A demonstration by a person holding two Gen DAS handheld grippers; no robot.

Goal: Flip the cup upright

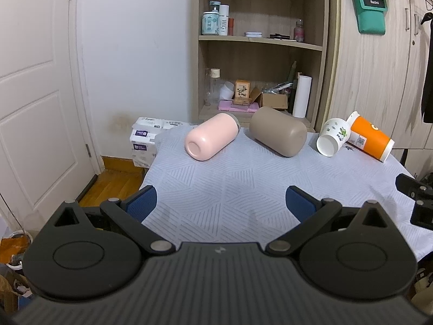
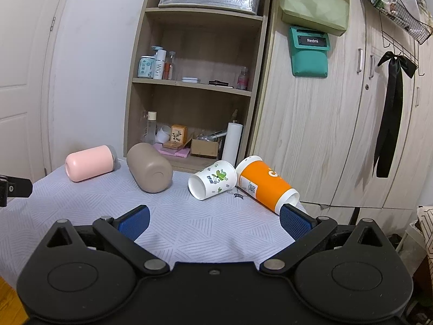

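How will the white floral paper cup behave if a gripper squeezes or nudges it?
The white floral paper cup looks thin-walled, so it will likely dent under a hard squeeze. It probably weighs little. Lying on its side on the tablecloth, it may roll in an arc when nudged.

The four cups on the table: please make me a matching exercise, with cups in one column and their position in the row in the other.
Cups:
1. pink cup
2. taupe cup
3. floral paper cup
4. orange paper cup

Positions, seen from the tongs:
A. far right, touching the floral cup
B. far left
C. second from left
D. second from right

All four lie on their sides.

Pairs: 1-B, 2-C, 3-D, 4-A
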